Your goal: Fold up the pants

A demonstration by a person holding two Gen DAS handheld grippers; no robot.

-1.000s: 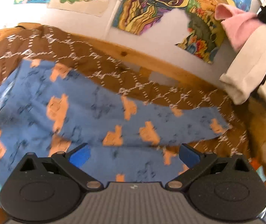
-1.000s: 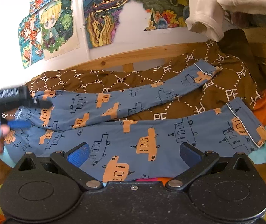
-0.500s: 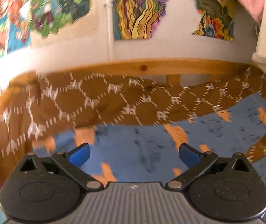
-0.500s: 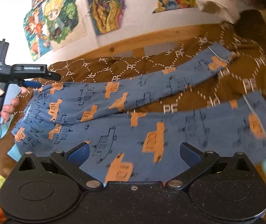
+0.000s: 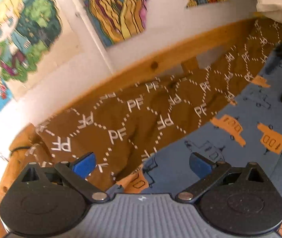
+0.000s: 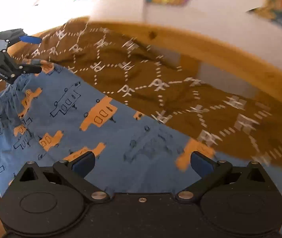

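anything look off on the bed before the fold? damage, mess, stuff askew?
Nothing damaged or spilled. The blue pants with orange car print lie spread on the brown "PF" patterned blanket, which is rumpled. Left gripper and right gripper are both open and hold nothing. Motion blur hides fine detail.

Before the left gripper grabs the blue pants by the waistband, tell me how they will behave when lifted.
The blue pants are probably floppy: the cloth lies in soft wrinkles over the brown blanket, so the legs would likely sag and trail. The gathered waistband near the left gripper looks thicker, so it may pinch more securely. They seem thin and light.
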